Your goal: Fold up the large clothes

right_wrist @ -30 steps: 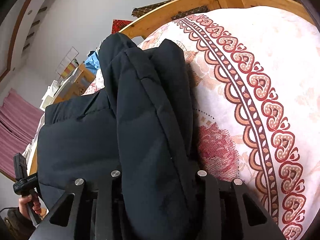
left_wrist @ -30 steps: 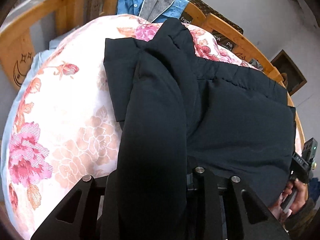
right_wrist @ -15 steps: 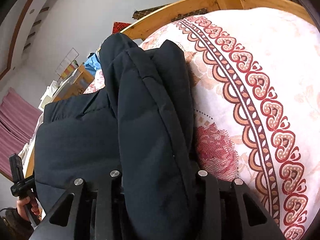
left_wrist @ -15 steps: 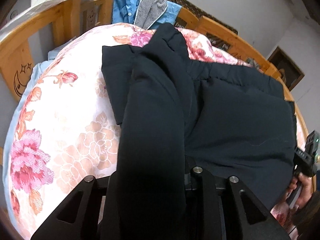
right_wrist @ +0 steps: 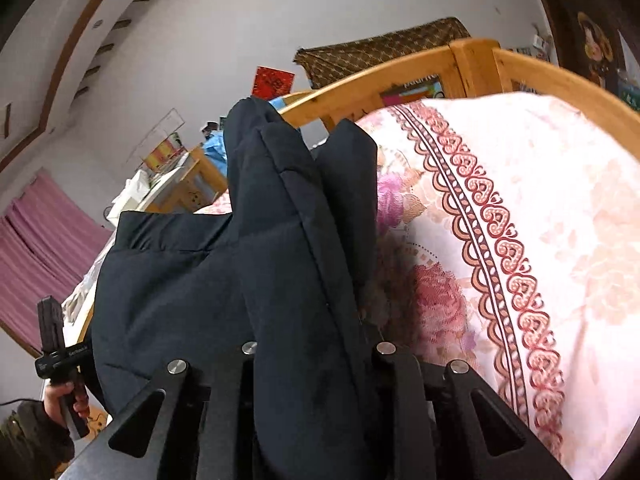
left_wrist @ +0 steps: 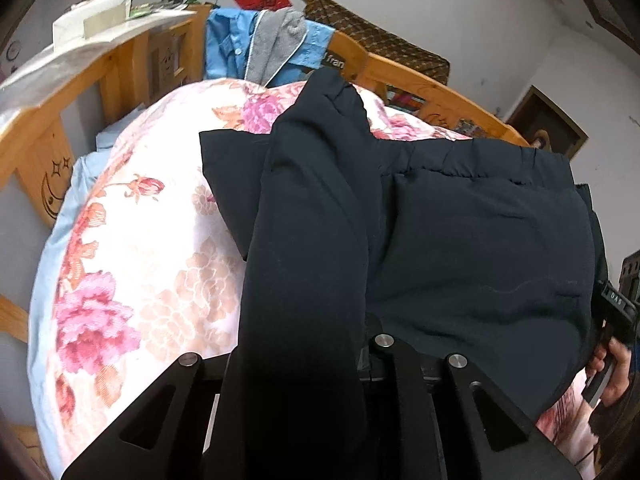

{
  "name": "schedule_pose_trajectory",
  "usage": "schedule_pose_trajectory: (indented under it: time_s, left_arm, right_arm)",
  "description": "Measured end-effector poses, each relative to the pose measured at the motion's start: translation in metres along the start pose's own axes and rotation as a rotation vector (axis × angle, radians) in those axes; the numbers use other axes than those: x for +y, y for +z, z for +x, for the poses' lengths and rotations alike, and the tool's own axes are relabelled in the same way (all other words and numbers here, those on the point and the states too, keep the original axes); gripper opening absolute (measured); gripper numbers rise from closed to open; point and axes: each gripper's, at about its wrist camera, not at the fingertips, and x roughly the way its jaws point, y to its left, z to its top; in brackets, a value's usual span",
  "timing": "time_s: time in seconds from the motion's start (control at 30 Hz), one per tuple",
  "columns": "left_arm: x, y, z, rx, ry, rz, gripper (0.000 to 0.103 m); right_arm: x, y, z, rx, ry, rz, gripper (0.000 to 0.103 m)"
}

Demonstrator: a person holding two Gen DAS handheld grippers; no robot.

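Observation:
A black padded jacket (left_wrist: 480,248) lies on a floral quilt (left_wrist: 152,264) on the bed. A thick fold of it (left_wrist: 316,240) runs up from between my left gripper's (left_wrist: 296,360) fingers; the jaws are closing on that fabric and pinch it. In the right wrist view another fold of the jacket (right_wrist: 304,280) sits between my right gripper's (right_wrist: 316,356) fingers, whose jaws are also closing and grip it. A hand (left_wrist: 612,364) on the right tool shows at the picture's right edge, and a hand (right_wrist: 60,400) on the left tool at the other view's left edge.
A wooden bed frame (left_wrist: 120,60) rings the quilt. A blue shirt and grey cloth (left_wrist: 256,52) and a brown patterned cloth (left_wrist: 380,44) hang over its rail. A white box (left_wrist: 96,20) rests on a shelf at the left. A pink curtain (right_wrist: 36,240) hangs beyond.
Both grippers have risen with the jacket folds in them. More of the bed rail and wall shows, and the jacket's edges lift off the quilt.

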Motion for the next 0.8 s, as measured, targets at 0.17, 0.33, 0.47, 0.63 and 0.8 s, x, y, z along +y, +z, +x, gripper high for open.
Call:
schedule_pose_trajectory:
  time_s: [0.17, 0.33, 0.47, 0.63, 0.8]
  left_arm:
    - [-0.002, -0.021, -0.019, 0.006, -0.011, 0.003, 0.014]
    - [-0.005, -0.044, -0.024, 0.013, 0.002, 0.04, 0.014]
    - [-0.004, -0.069, -0.021, 0.031, 0.009, 0.011, 0.014]
    - [-0.002, -0.085, -0.01, 0.019, 0.025, -0.01, 0.016]
    - [0.011, -0.085, 0.0, 0.015, 0.061, -0.167, 0.033]
  right_arm:
    - [0.012, -0.024, -0.034, -0.004, 0.007, 0.002, 0.021]
    - [0.015, -0.051, -0.041, 0.005, -0.017, -0.013, 0.02]
    - [0.012, -0.07, -0.04, 0.029, -0.039, 0.01, 0.021]
    - [-0.004, -0.085, -0.028, 0.052, -0.073, 0.04, 0.025]
    - [-0.013, -0.093, -0.015, 0.056, -0.12, 0.056, 0.038]
